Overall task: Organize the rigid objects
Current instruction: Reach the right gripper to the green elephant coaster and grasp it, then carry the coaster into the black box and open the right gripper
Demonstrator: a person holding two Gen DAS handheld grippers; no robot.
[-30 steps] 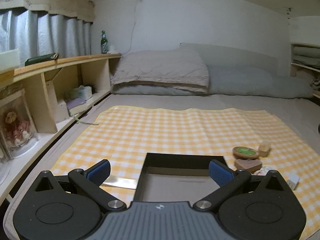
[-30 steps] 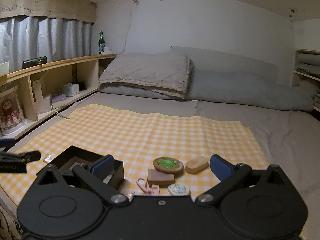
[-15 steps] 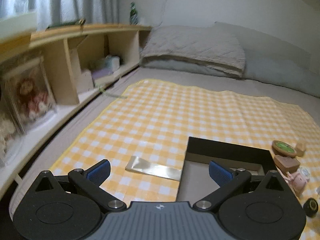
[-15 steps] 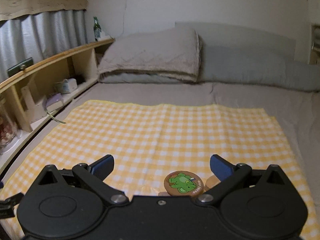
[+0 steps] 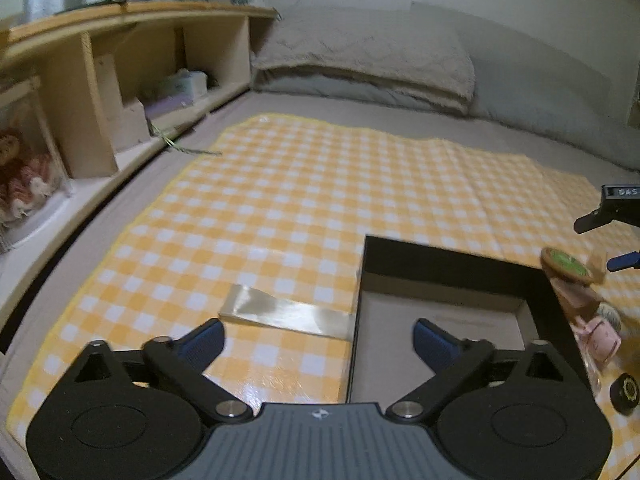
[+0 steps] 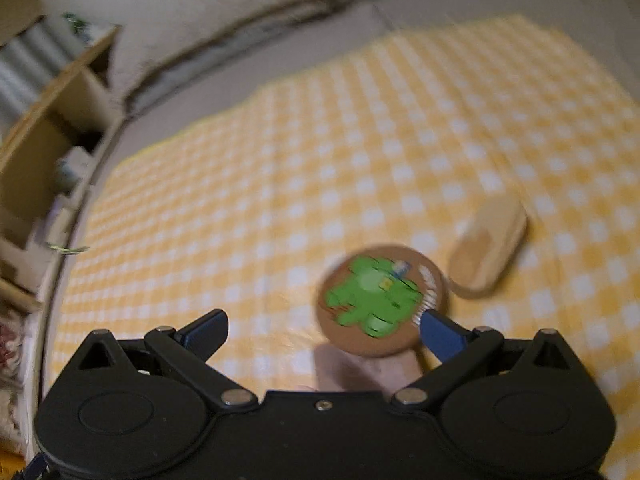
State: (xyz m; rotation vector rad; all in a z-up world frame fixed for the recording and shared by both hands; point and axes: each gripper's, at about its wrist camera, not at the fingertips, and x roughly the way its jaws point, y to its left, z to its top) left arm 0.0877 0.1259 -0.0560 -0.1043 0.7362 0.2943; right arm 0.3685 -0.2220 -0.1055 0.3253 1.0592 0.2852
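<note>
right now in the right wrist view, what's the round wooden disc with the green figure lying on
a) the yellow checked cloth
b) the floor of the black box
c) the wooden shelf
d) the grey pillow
a: the round wooden disc lies flat on the yellow checked cloth, next to a tan oval block, just ahead of the open right gripper.

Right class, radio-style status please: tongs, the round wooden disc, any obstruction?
Left tongs closing, nothing between, over black box. Right tongs open, above round disc. Disc on cloth, ungripped. Tan block close beside it.
</note>
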